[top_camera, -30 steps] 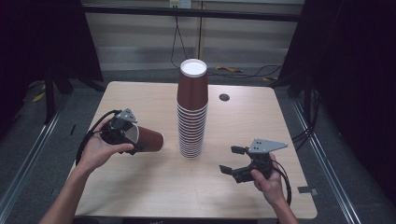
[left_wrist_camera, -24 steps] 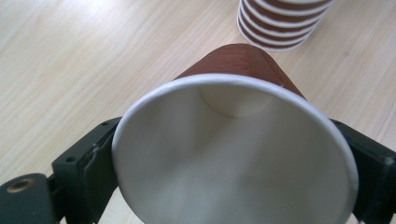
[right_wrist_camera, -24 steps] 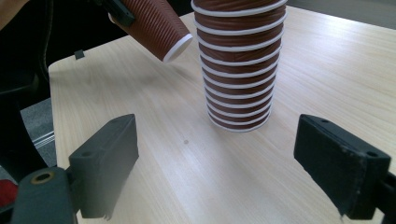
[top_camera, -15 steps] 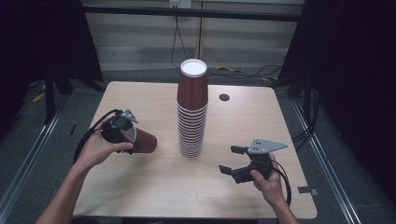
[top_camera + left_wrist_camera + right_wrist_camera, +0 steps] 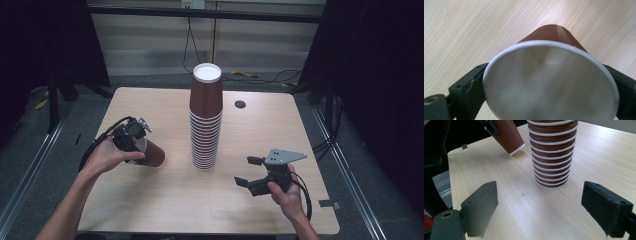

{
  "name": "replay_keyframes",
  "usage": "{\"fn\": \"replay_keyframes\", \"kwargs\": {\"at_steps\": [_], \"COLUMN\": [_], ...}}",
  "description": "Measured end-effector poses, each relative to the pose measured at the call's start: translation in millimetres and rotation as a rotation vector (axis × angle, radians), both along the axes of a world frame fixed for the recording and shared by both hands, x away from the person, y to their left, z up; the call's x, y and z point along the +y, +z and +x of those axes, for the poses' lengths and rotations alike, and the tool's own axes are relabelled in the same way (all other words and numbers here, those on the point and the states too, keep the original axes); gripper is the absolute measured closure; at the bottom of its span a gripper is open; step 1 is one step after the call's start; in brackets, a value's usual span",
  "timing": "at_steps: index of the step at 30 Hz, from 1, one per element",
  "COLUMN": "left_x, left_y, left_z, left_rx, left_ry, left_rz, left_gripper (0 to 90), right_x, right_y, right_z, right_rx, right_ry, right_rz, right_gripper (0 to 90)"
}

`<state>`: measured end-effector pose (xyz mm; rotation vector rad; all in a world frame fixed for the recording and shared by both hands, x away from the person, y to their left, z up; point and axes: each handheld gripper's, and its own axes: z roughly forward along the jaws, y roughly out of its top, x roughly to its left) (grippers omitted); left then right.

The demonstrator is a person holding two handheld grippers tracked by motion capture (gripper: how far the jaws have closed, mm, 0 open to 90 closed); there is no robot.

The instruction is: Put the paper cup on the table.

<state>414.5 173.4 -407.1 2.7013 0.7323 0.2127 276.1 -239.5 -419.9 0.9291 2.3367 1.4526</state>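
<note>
While the left hand-held gripper (image 5: 141, 150) loosens round it, the ribbed brown cup (image 5: 151, 155) tilts — white-rimmed, white-lined.

Legible text, labels, brands, numbers, signs: none. The brown ribbed paper cups (image 5: 206, 125), the pale wooden table (image 5: 165, 200) and the black two-jaw grippers carry no readable marking in any view.

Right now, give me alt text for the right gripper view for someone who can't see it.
The right tongs stand open and empty over a pale wooden table, facing a stack of upside-down brown paper cups. At upper left, a single brown cup hangs tilted just above the table.
</note>
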Motion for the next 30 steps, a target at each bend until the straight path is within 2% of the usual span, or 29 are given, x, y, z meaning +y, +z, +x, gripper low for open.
{"fn": "replay_keyframes", "kwargs": {"at_steps": [6, 8, 12, 15, 16, 18, 20, 23, 24, 26, 28, 29, 30], "left_x": [-3.6, -5.6, -9.3, -10.2, -11.8, -12.4, -14.2, -15.6, -16.3, -17.5, -17.6, -18.1, -16.3], "left_y": [-0.1, -1.0, -4.4, -7.0, -12.5, -14.5, -16.3, -18.1, -19.1, -20.8, -22.3, -23.8, -24.5], "left_z": [3.0, 2.8, 4.5, 5.3, 5.9, 6.1, 4.6, 4.6, 5.1, 4.7, 5.1, 4.3, 5.3], "left_rx": [-0.009, -0.022, -0.015, -0.018, -0.003, 0.0, -0.022, -0.012, -0.017, -0.022, -0.025, -0.028, -0.034], "left_ry": [-0.011, -0.007, -0.012, -0.023, -0.015, -0.012, -0.007, -0.014, -0.019, 0.004, -0.018, 0.0, -0.004], "left_rz": [-0.013, -0.032, -0.071, -0.072, -0.085, -0.081, -0.103, -0.111, -0.115, -0.12, -0.114, -0.121, -0.126], "left_gripper": [4.5, 4.3, 5.2, 5.1, 5.6, 5.7, 6.0, 8.1, 8.1, 6.8, 6.4, 5.9, 5.6], "right_x": [0.4, 1.4, 1.6, 1.2, 0.6, 0.4, 0.2, 0.3, 0.6, 1.0, 0.8, 0.5, -0.3], "right_y": [-0.8, -1.9, -2.3, -2.1, -1.9, -1.8, -2.0, -2.4, -2.7, -2.9, -2.7, -2.7, -2.9], "right_z": [0.6, 0.6, 0.9, 0.8, 0.7, 0.9, 0.9, 1.2, 1.3, 1.1, 1.0, 1.1, 1.4], "right_rx": [0.006, 0.014, 0.015, 0.015, 0.014, 0.015, 0.015, 0.016, 0.018, 0.019, 0.017, 0.017, 0.016], "right_ry": [-0.001, 0.003, 0.007, 0.005, 0.004, 0.002, 0.005, 0.007, 0.005, 0.008, 0.008, 0.007, 0.003], "right_rz": [-0.006, -0.009, -0.007, -0.009, -0.007, -0.005, -0.005, -0.006, -0.008, -0.008, -0.008, -0.008, -0.006], "right_gripper": [13.9, 13.9, 13.9, 13.9, 13.9, 13.9, 13.9, 13.9, 13.9, 13.9, 13.9, 13.9, 13.9]}}
